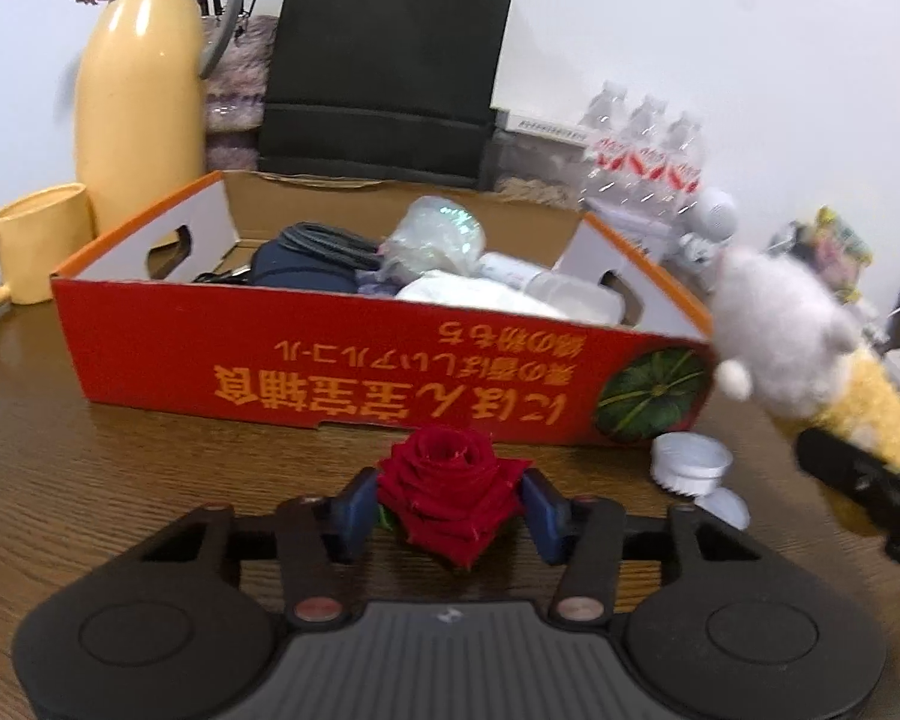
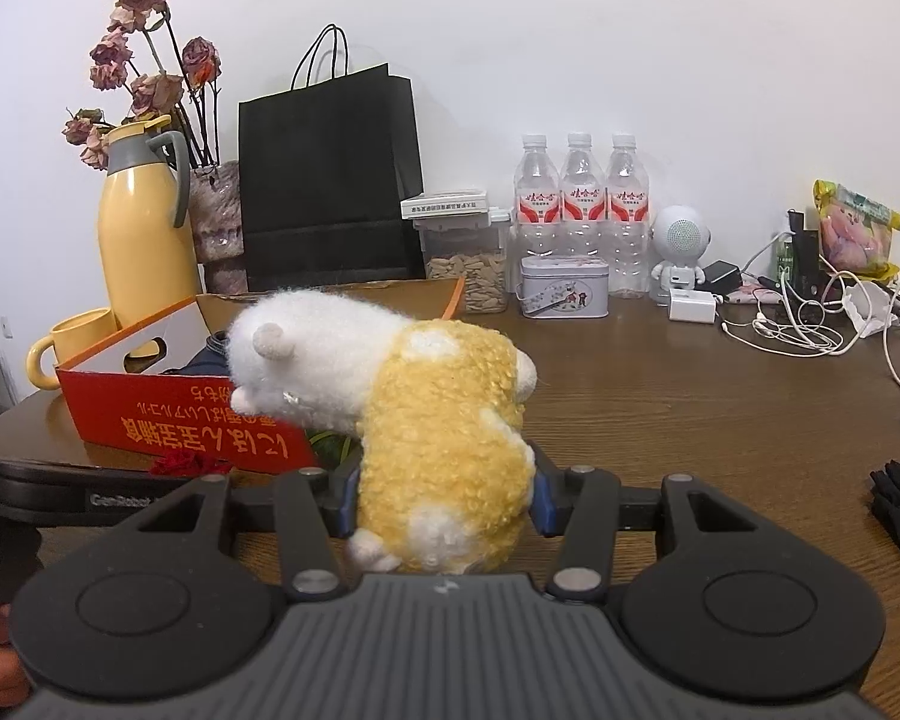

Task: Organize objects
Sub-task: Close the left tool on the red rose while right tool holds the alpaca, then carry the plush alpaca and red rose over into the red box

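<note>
A red rose head point(image 1: 450, 480) lies on the wooden table just before the orange cardboard box point(image 1: 330, 360), and my left gripper point(image 1: 450, 510) is shut on it, one blue pad against each side. The box holds a dark pouch, a cable and white wrapped items. My right gripper point(image 2: 444, 498) is shut on a white and yellow plush toy point(image 2: 426, 396), held above the table by the box's right front corner. In the left wrist view the plush toy point(image 1: 780, 336) hangs at the right. The rose point(image 2: 180, 463) peeks out below the box point(image 2: 180, 414) in the right wrist view.
A yellow thermos point(image 1: 138, 96) and yellow mug point(image 1: 36, 246) stand left of the box, a black paper bag point(image 1: 384, 60) behind it. White lids point(image 1: 690, 462) lie by the box's right corner. Water bottles point(image 2: 576, 204), a tin point(image 2: 564, 288), a small white robot point(image 2: 681, 258) and cables point(image 2: 798, 330) sit at the back right.
</note>
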